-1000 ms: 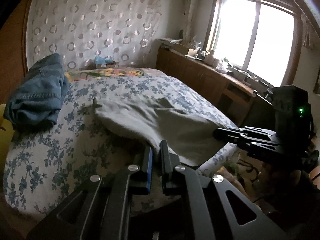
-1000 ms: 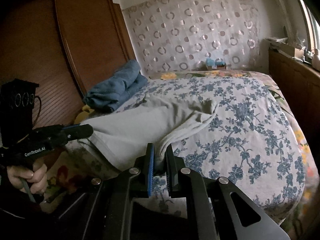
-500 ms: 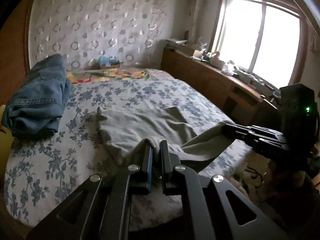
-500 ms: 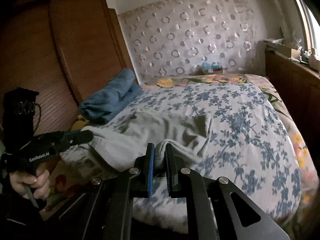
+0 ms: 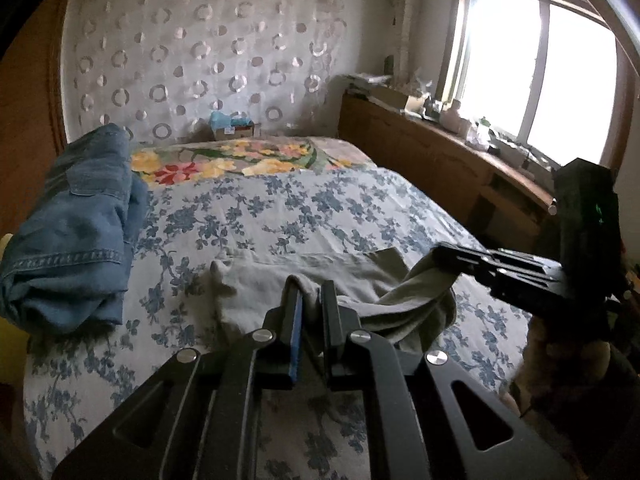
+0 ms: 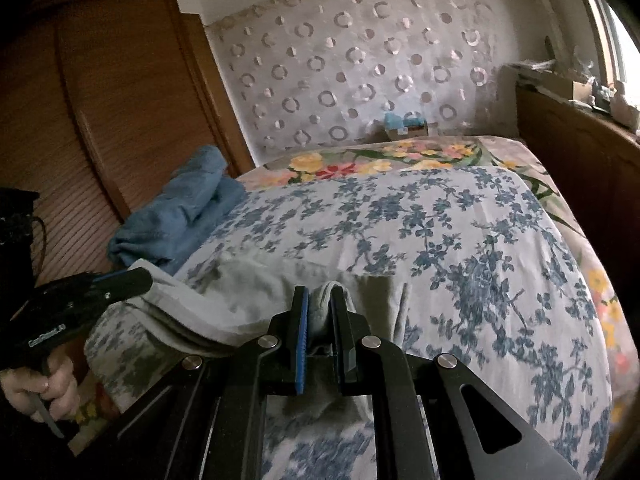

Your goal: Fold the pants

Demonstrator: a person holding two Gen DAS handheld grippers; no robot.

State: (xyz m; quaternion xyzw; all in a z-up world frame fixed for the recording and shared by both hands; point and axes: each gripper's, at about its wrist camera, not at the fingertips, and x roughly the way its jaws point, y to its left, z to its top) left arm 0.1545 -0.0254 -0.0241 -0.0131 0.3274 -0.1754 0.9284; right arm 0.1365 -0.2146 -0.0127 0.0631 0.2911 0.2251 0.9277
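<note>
A pair of soft grey-green cotton pants [image 5: 320, 276] is lying on the near part of a bed covered with a white sheet printed with blue flowers [image 5: 280, 208]. The far half of the garment is resting flat on the sheet, while the near edge is raised off it between the 2 tools.

The left gripper [image 5: 310, 300] is clamping a bunched fold of that grey fabric, its fingers [image 5: 294, 312] pressed tight on the cloth. The right gripper [image 6: 320, 312] is doing the same at the other end of the raised edge, with cloth wedged between its blue-padded fingers [image 6: 303, 320]. In the left wrist view the right tool is showing at the right side with the fabric draping from its tip; in the right wrist view a hand [image 6: 44, 388] is squeezing the left tool's trigger at the lower left.

A bundle of blue denim jeans [image 5: 76, 232] is sitting at the left edge of the bed, well apart from the grey pants, and a small cardboard box with blue contents [image 5: 232, 126] is standing at the head of the bed against the ring-patterned curtain.

Judging by the layout, the step in hand is a fold: the lifted near edge is being carried over the flat half. The next move calls for both ends travelling level toward the far edge, keeping the cloth taut between them, then lowering it so the edges line up before letting go.
</note>
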